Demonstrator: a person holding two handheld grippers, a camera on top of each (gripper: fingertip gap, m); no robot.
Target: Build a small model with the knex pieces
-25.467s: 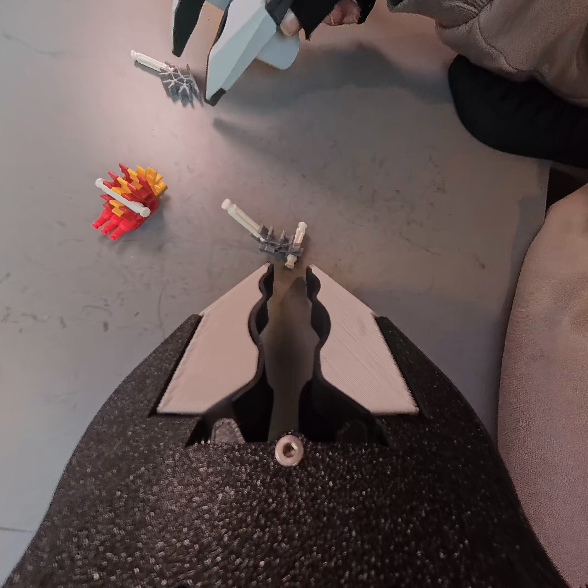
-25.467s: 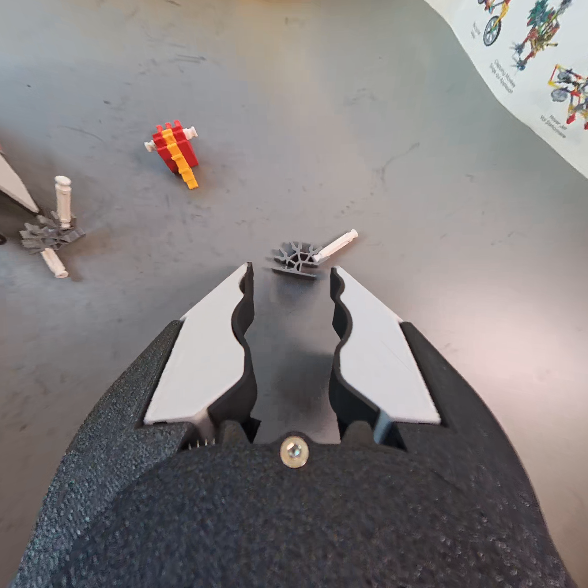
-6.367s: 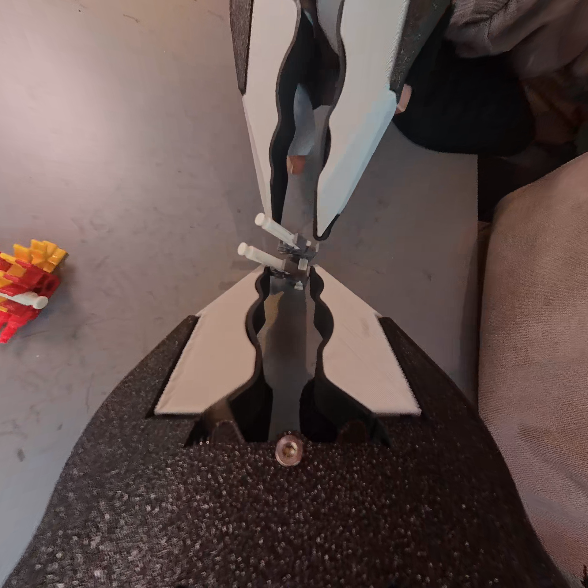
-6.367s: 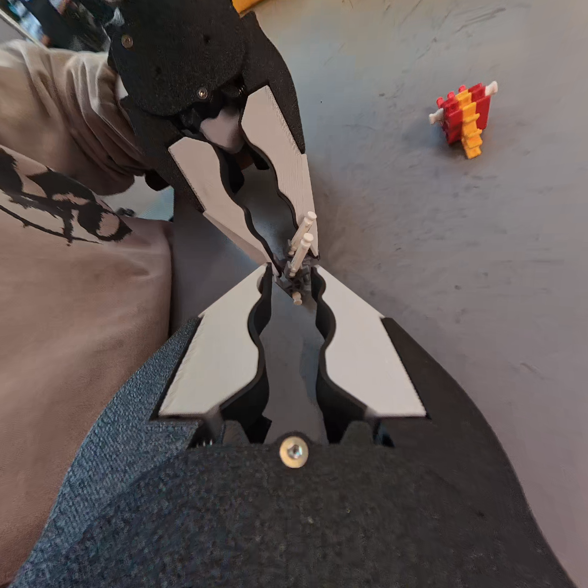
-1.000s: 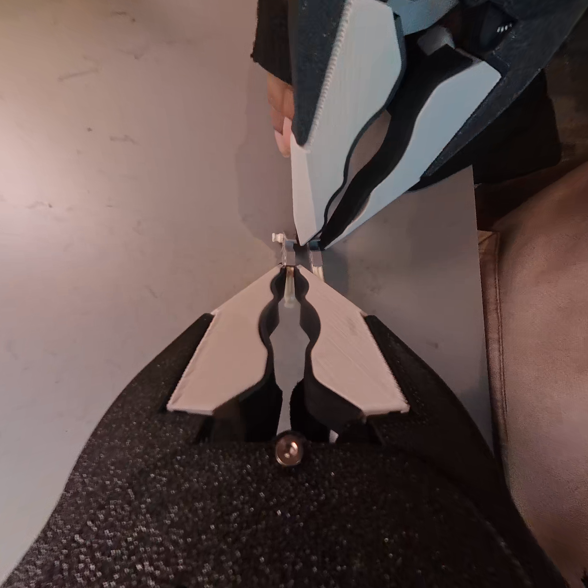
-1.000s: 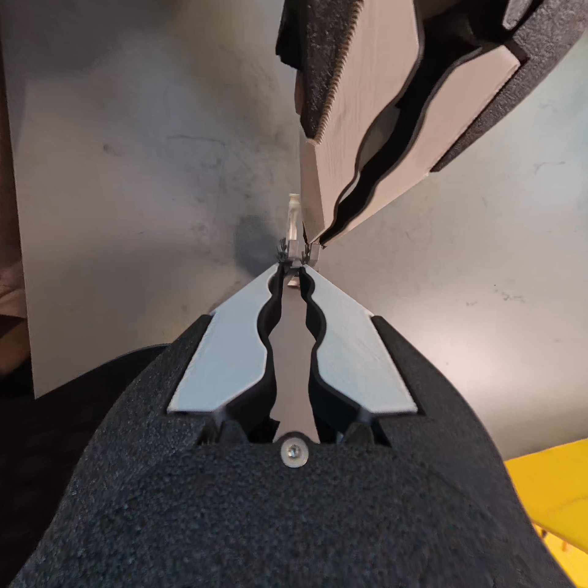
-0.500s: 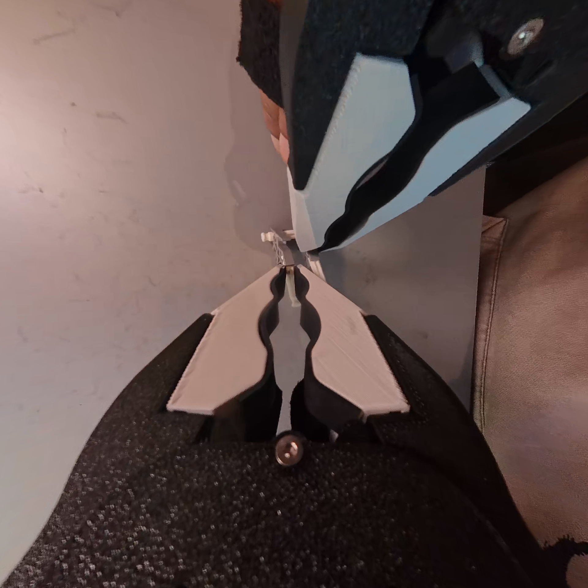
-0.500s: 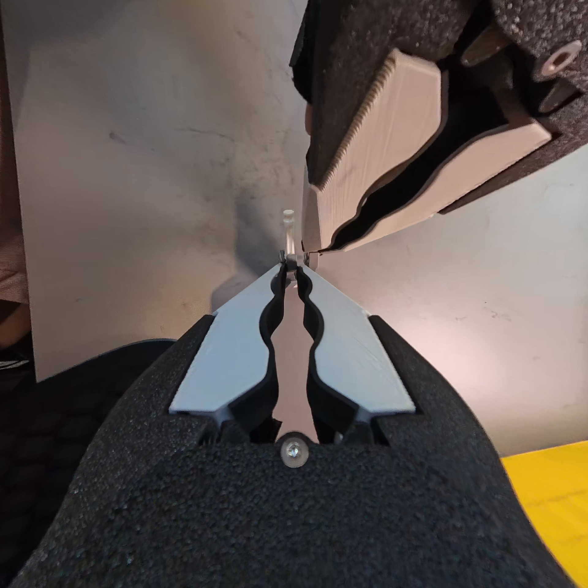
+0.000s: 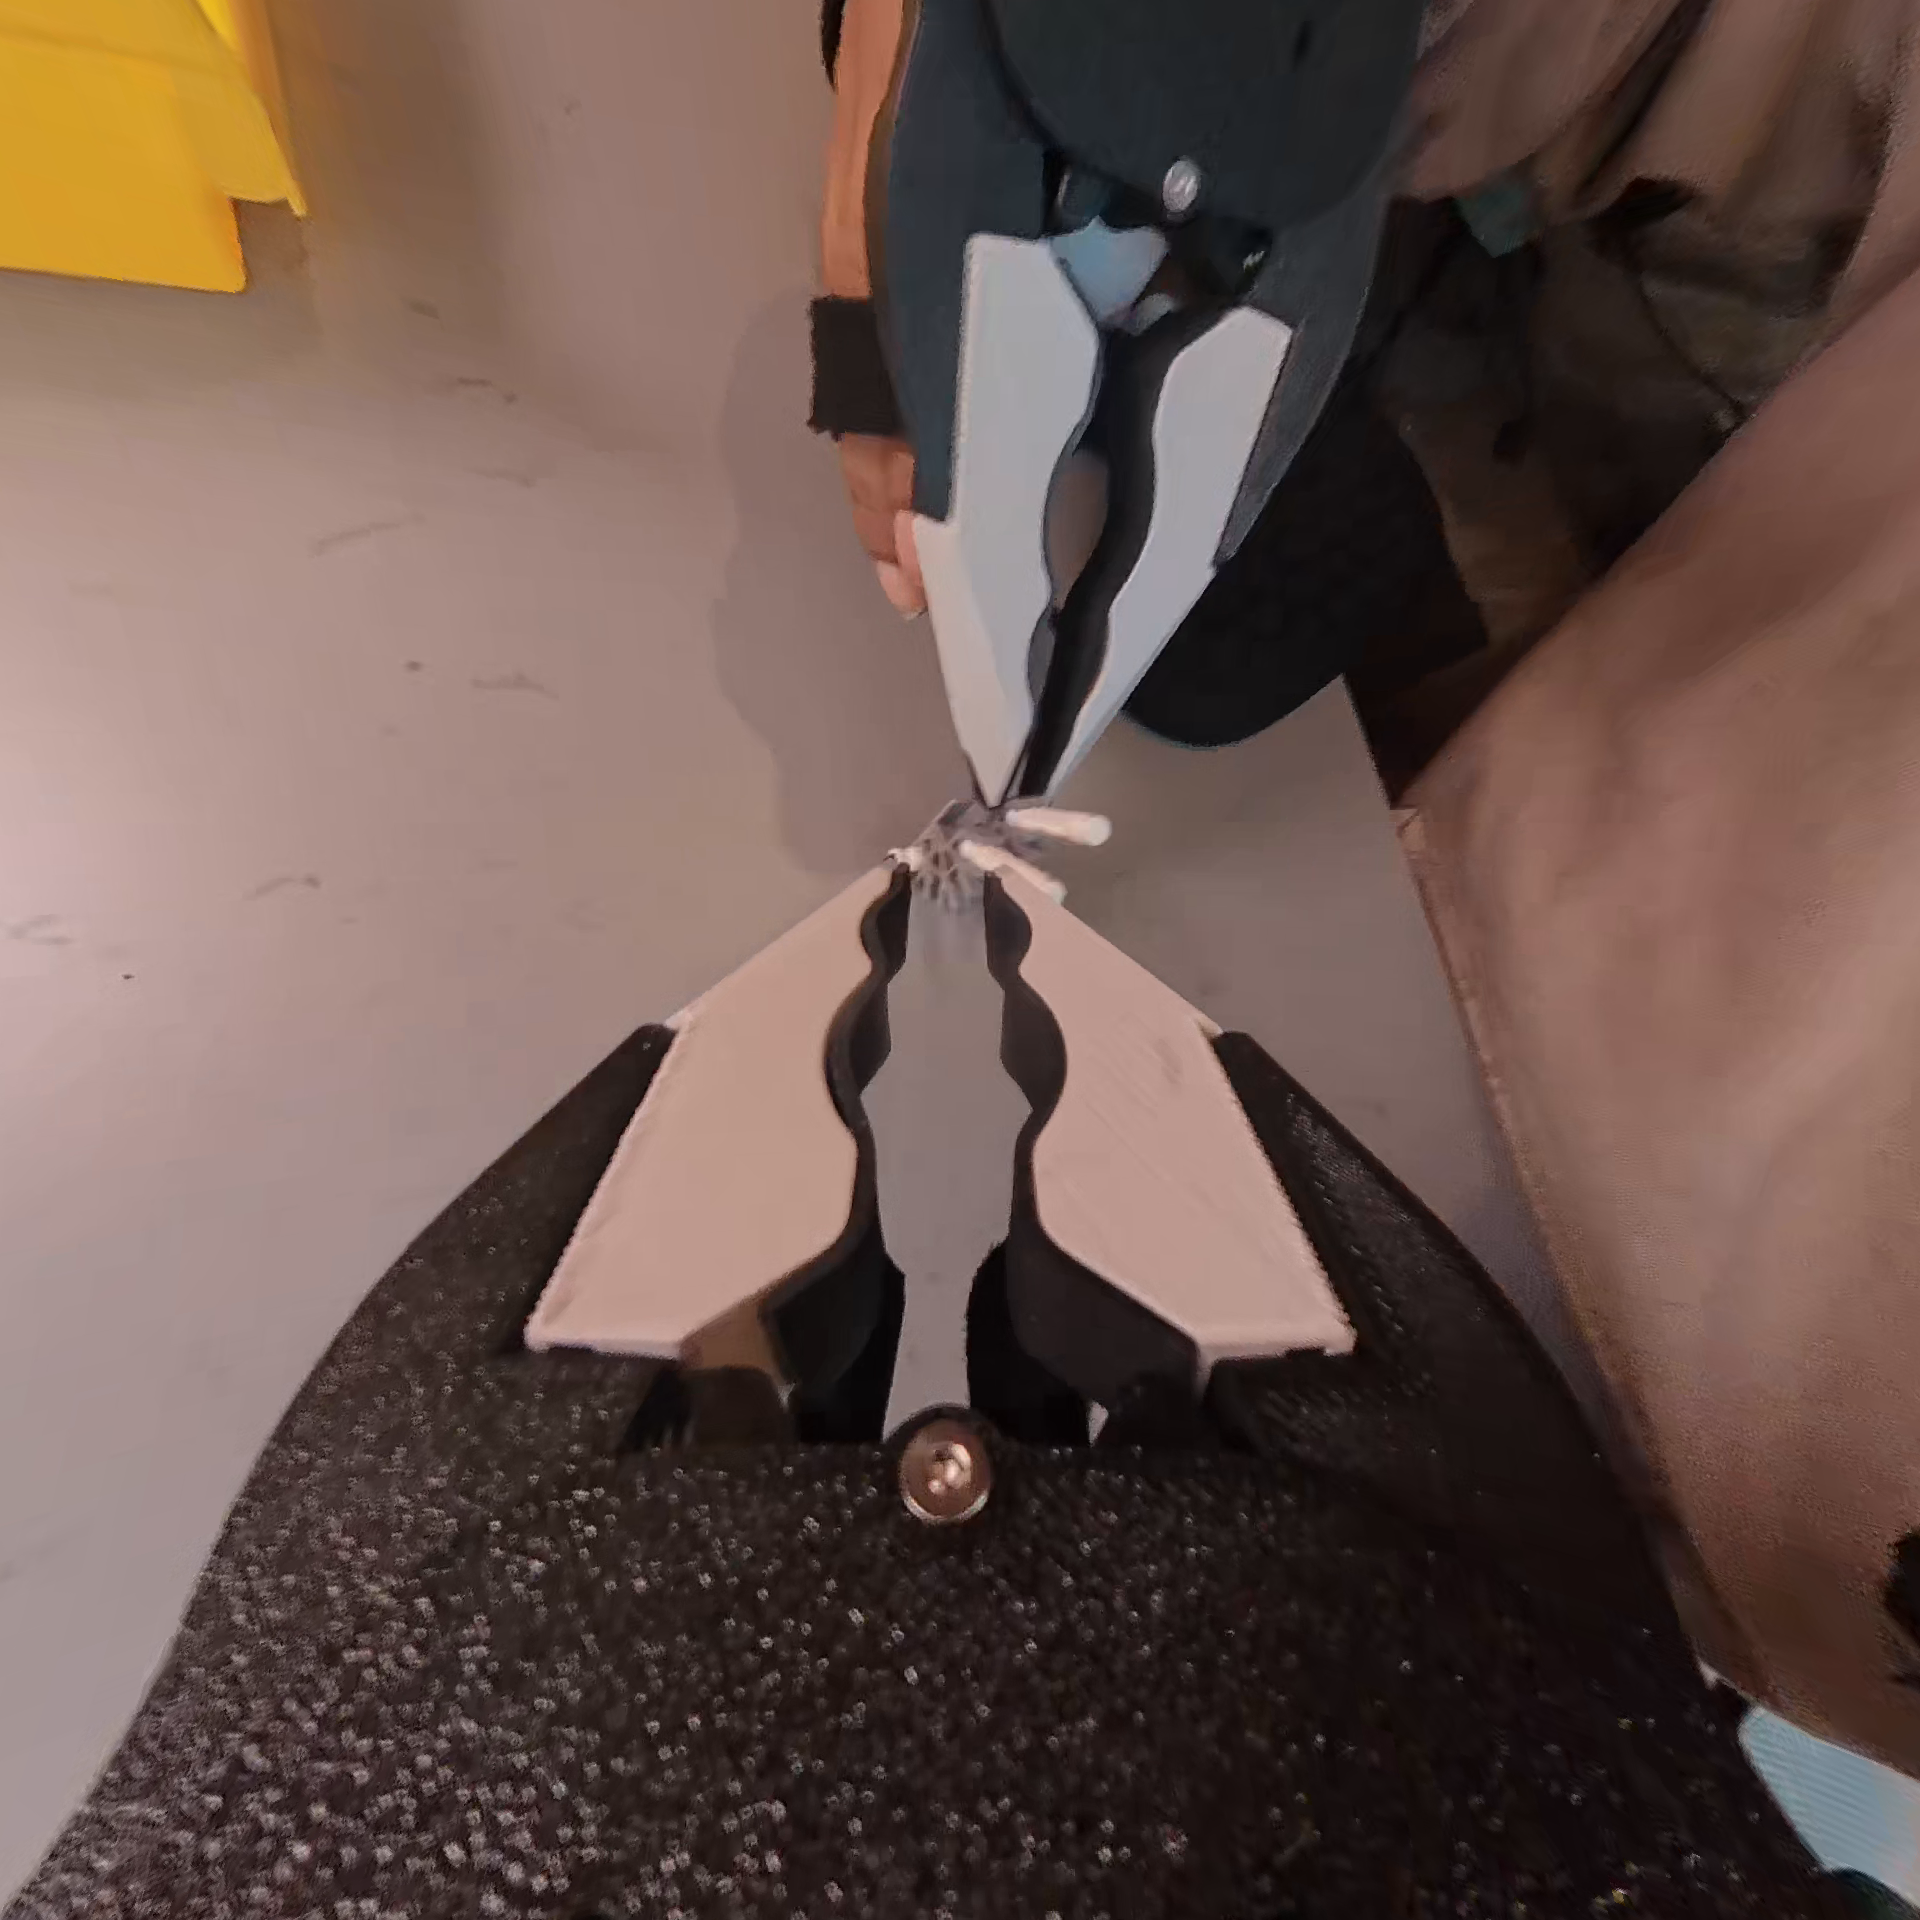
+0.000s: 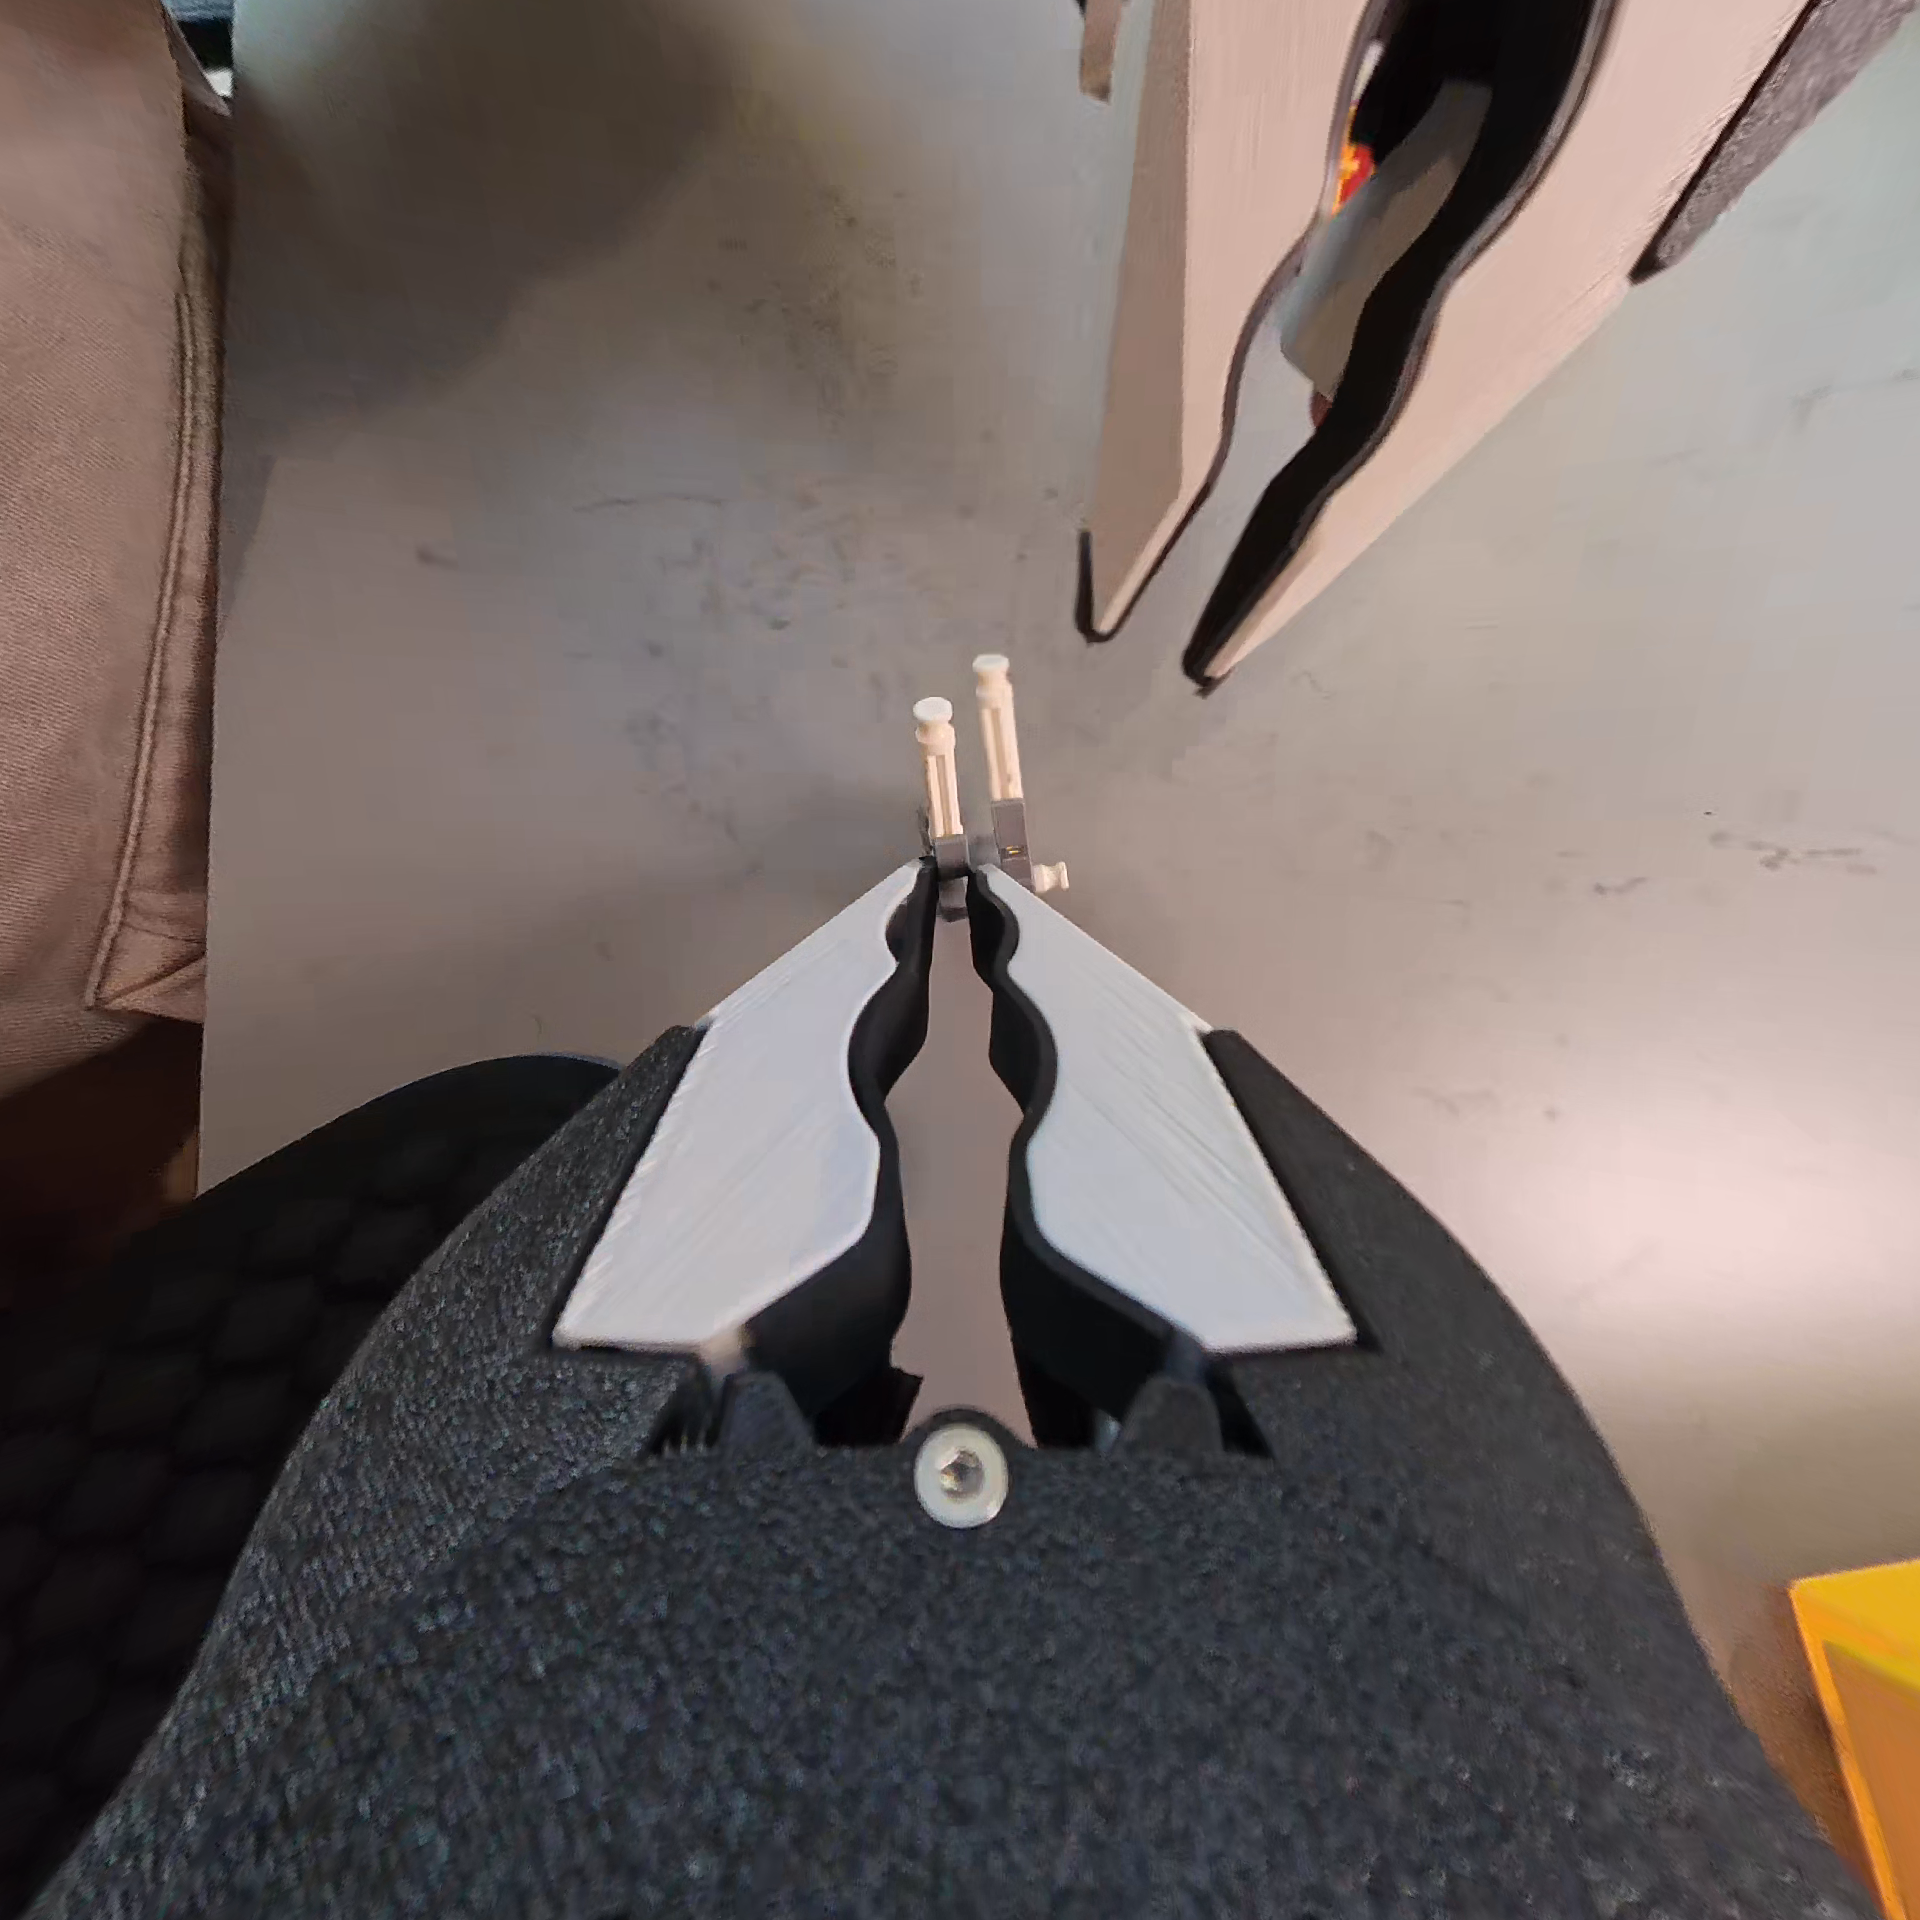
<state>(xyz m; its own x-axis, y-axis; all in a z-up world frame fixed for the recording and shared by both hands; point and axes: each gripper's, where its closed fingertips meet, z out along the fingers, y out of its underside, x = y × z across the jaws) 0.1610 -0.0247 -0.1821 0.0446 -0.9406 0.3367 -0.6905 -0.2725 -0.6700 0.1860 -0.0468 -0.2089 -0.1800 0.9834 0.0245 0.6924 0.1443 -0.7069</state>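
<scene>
A small assembly of grey connectors with thin white rods (image 10: 971,790) is held in the air over the grey table (image 10: 520,623). My right gripper (image 10: 951,883) is shut on its grey part, and two white rods stand up beyond the tips. In the left wrist view the right gripper (image 9: 1008,800) comes down from the top and pinches the assembly (image 9: 961,847). My left gripper (image 9: 940,883) is open by a narrow gap and empty, its tips just short of the assembly. In the right wrist view the left gripper (image 10: 1143,655) hangs up and to the right, apart from the rods.
A yellow box (image 9: 114,135) stands at the far left of the table; a yellow corner (image 10: 1860,1714) shows low right. A person's beige garment (image 9: 1662,935) and dark clothing (image 10: 208,1299) border the table edge. A hand (image 9: 873,488) holds the right gripper. The tips of one gripper are about 5 cm away from the tips of the other.
My left gripper has opened, let go of the assembly and drawn back from it. The right gripper keeps its grip and has turned, so the rods now point up in its view.
</scene>
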